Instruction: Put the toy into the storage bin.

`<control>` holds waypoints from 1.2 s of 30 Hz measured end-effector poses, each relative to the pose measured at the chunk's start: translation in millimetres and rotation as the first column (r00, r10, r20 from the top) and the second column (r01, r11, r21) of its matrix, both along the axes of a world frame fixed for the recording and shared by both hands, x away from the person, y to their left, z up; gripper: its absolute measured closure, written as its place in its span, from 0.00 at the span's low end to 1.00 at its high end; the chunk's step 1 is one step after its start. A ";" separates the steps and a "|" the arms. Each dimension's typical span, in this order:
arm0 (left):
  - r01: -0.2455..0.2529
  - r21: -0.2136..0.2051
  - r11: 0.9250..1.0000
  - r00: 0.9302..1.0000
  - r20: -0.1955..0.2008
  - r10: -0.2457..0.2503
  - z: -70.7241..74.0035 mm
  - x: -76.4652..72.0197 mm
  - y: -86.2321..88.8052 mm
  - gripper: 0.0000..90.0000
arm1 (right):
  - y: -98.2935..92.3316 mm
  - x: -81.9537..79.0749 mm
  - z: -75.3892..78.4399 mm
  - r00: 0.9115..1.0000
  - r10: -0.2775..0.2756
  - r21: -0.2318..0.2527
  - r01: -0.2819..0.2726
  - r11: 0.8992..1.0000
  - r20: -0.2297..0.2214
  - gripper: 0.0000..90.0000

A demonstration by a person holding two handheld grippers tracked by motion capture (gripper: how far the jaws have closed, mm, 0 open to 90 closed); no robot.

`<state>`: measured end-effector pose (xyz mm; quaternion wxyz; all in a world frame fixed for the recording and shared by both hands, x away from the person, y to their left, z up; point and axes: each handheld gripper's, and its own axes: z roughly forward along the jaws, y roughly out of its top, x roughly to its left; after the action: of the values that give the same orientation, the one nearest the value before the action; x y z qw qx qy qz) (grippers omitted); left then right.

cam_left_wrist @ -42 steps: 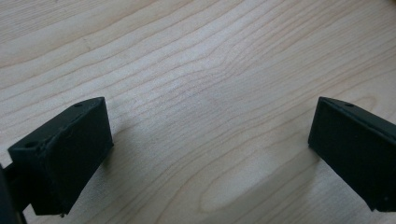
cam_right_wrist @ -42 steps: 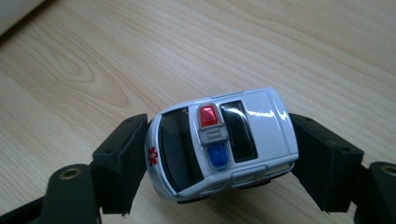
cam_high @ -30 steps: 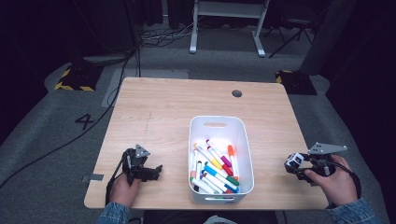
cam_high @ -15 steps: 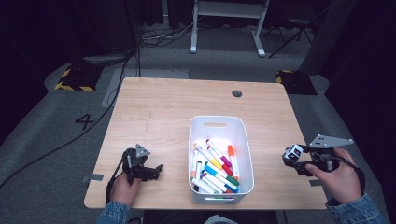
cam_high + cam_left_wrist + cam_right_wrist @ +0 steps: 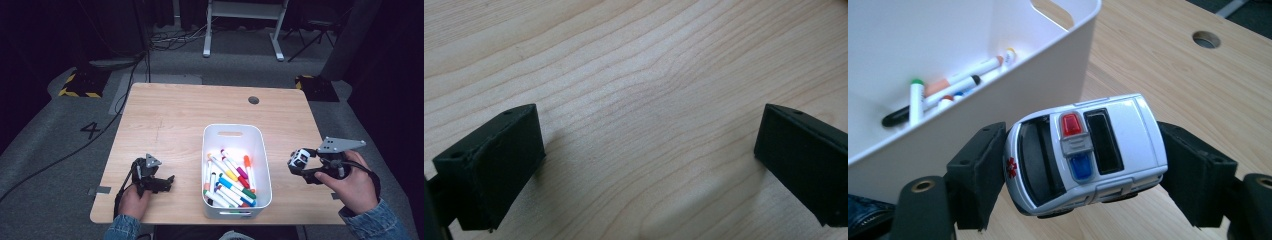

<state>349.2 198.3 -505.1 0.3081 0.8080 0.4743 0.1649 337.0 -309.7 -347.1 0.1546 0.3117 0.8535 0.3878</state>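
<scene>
While the right claw (image 5: pixel 1083 165) pinches the toy car (image 5: pixel 1085 152) just right of the white bin (image 5: pixel 235 137), left claw (image 5: pixel 644 165) gaping empty on the tabletop (image 5: pixel 175 120), its slick ends might slip free.

bin (image 5: pixel 235 137) mid-table (image 5: pixel 175 115) | markers (image 5: pixel 230 177) in bin | toy car (image 5: pixel 299 160) right of bin
</scene>
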 end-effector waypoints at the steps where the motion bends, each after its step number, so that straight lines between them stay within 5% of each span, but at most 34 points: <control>1: 0.000 0.002 1.000 1.000 0.000 0.000 0.1 -0.1 0.1 0.00 | 3.8 0.8 1.3 1.000 0.012 0.002 -0.012 1.000 0.002 0.28; 14: 0.001 0.000 1.000 1.000 -0.001 -0.001 0.0 -0.1 0.0 0.00 | 49.1 0.8 11.9 0.992 0.124 0.022 -0.124 0.992 -0.005 0.28; 36: 0.001 0.000 1.000 1.000 -0.001 -0.001 0.0 0.0 0.1 0.00 | 101.8 -6.5 13.0 0.965 0.260 0.028 -0.259 0.965 -0.026 0.27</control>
<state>349.2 198.3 -505.1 0.3078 0.8083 0.4741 0.1645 330.6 -207.9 -334.1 0.0859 0.2049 0.8845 0.4103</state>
